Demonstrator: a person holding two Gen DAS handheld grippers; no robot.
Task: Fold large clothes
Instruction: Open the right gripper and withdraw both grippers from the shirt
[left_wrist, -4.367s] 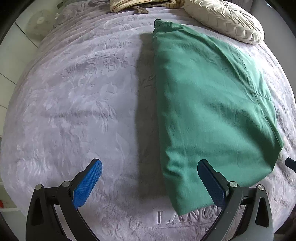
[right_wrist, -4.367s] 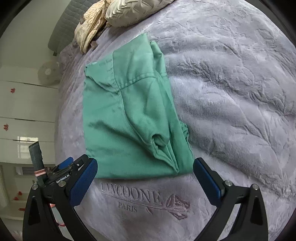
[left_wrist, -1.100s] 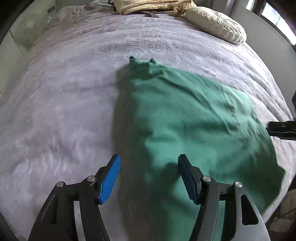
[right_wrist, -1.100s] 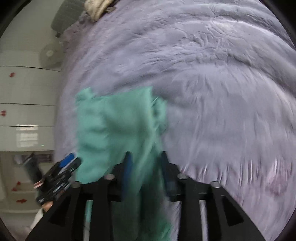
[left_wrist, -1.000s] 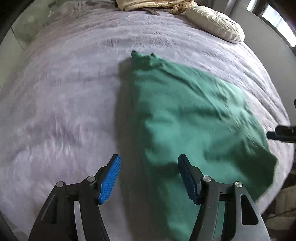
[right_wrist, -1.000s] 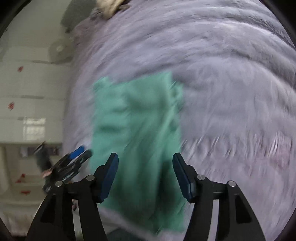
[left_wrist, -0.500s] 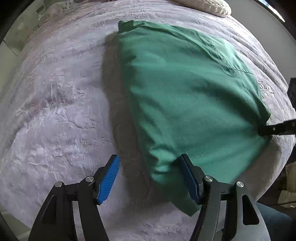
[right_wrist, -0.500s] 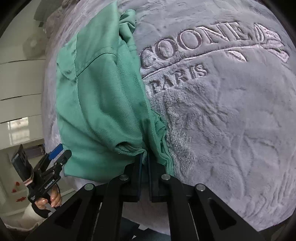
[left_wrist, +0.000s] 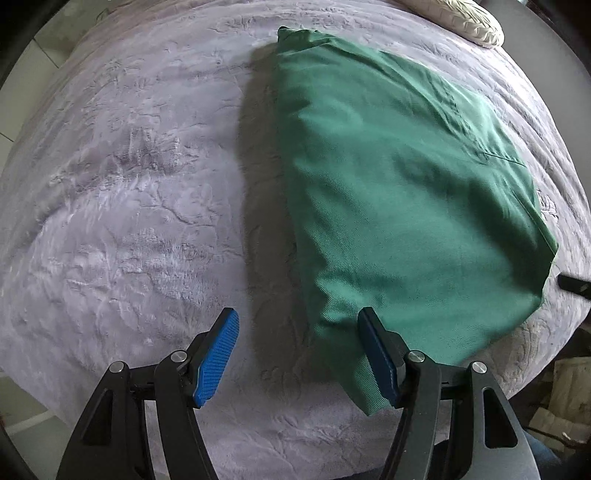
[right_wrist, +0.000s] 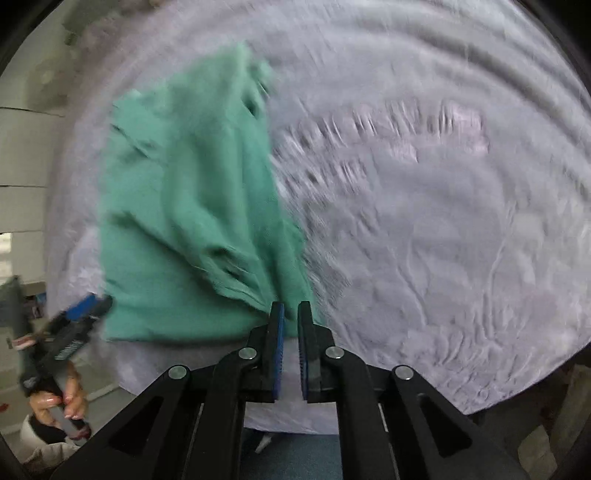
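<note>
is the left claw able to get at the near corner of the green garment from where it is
Probably yes: the left claw is open, the green garment corner lies by its right finger, and nothing covers it on the grey blanket.

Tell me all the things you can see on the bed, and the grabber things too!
green garment: one, green, folded flat on the bed, near its front edge.
blanket: one, pale lilac-grey, plush with a raised pattern, covers the bed under the garment.
cushion: one, cream, pleated, at the far right edge of the bed.
left gripper: one, black with blue pads, open, at the garment's near corner; one finger lies against the cloth.
right gripper: one, black with blue pads, jaws nearly together at the garment's near edge; the view is blurred, so a pinch is unclear.
person's hand: one, holding the left gripper's handle.
</note>
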